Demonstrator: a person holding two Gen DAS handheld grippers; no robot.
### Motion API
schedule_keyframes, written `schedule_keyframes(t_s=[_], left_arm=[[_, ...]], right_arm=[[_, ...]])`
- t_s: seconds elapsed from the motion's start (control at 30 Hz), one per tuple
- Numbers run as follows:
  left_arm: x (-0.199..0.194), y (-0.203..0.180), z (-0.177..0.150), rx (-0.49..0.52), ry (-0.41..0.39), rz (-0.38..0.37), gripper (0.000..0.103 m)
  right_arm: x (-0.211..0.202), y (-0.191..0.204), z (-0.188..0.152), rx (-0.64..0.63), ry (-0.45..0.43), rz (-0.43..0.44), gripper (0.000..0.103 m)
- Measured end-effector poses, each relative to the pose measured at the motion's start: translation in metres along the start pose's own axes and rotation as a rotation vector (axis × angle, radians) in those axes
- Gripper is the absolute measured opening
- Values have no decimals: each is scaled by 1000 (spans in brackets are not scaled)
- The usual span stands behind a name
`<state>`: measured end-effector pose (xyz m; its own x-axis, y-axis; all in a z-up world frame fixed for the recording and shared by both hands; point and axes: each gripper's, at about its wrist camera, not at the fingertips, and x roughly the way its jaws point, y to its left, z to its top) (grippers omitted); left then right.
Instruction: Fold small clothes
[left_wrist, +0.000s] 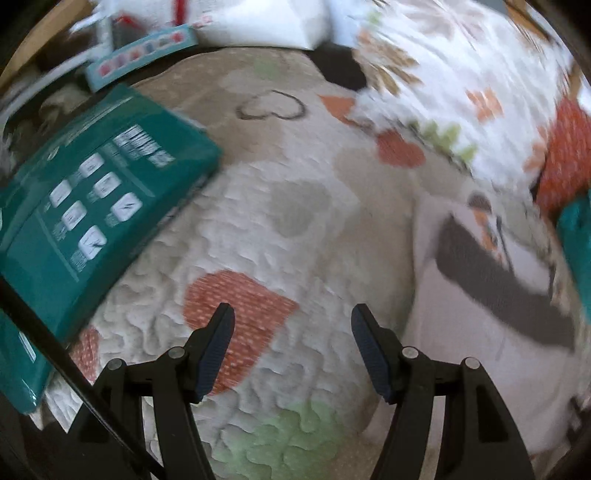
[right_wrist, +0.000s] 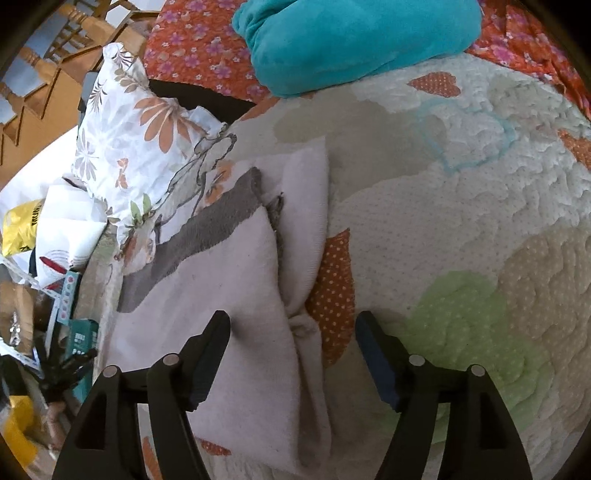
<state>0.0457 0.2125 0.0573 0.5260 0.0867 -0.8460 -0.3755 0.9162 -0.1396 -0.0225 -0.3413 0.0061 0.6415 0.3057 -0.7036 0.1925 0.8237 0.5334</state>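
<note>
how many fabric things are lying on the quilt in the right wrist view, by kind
pale pink garment with a grey band: 1
teal fleece bundle: 1
white pillow with orange flower print: 1
orange cloth with pink flowers: 1
total: 4, all lying on the heart-patterned quilt

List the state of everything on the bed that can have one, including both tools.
Left tool: open, empty, over the quilt.
Right tool: open, holding nothing, above the garment's edge.
Pale pink garment: folded over, lying on the quilt.
Teal fleece: bunched, at the quilt's far edge.
Green box: closed, lying flat.
</note>
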Motion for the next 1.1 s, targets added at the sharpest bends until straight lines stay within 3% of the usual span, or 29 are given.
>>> schedule_keyframes(t_s=[0.1, 0.37, 0.5, 0.6, 0.77, 0.83, 0.93, 1.1], left_arm=[[-3, 10, 2, -33, 5, -36, 65], [-9, -22, -18, 79, 22, -108, 65], [-12, -47, -31, 176, 17, -110, 65], [-10, -61, -40, 238, 8, -83, 66], [10, -64, -48, 261, 61, -15, 66], [16, -61, -50, 265, 71, 16, 71], [15, -52, -48, 240, 72, 4, 72], [1, -49, -45, 227, 37, -12, 72]], right_arm=[[0, 5, -6, 1, -32, -31, 76], [-5, 18, -13, -59, -60, -126, 76], [-30, 37, -18, -145, -193, -260, 76], [-39, 64, -24, -269, -234, -267, 76], [-18, 97, -47, -421, -165, -230, 76], [0, 102, -56, -457, -108, -228, 76], [19, 99, -63, -480, -45, -246, 76], [16, 94, -61, -465, -55, -235, 76]])
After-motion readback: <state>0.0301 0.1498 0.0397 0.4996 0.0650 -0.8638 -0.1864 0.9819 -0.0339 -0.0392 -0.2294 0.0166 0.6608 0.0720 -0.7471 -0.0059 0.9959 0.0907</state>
